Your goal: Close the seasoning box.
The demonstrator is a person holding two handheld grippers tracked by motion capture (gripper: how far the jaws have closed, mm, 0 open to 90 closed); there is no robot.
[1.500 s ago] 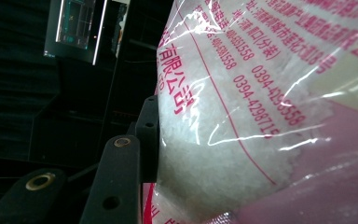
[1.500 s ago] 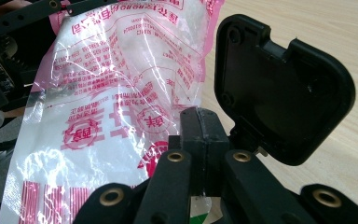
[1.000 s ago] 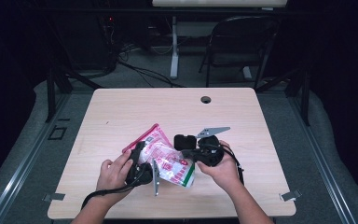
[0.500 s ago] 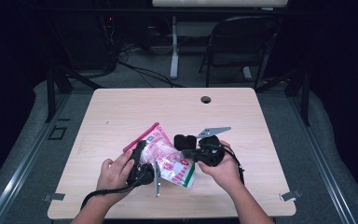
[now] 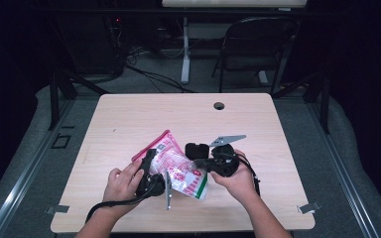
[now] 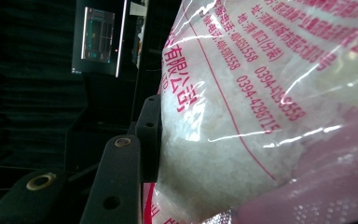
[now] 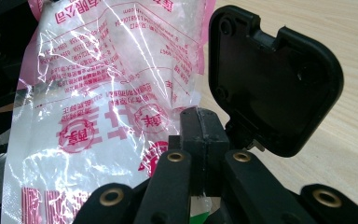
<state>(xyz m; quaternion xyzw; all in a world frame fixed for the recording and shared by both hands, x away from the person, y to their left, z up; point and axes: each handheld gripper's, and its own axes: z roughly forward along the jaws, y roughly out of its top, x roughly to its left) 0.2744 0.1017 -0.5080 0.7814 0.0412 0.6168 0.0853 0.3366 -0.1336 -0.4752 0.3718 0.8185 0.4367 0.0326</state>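
Near the front edge of the light wooden table (image 5: 129, 119), the clear plastic bag with pink print and white grains (image 5: 181, 168) is held up between both grippers. The left gripper (image 5: 151, 176) presses its jaws against the bag's side, and the right gripper (image 5: 206, 161) has its jaws closed tight on the bag's edge.

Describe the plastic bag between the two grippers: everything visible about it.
The plastic bag is a clear, crinkled film pouch with a pink strip along its top edge, red printed characters, phone numbers and round stamps, and a green patch at its lower corner. White granules fill it. It is held near the table's front edge, between both hands. The left gripper presses a jaw into its filled side; the right gripper has its jaws pinched shut on the film's edge.
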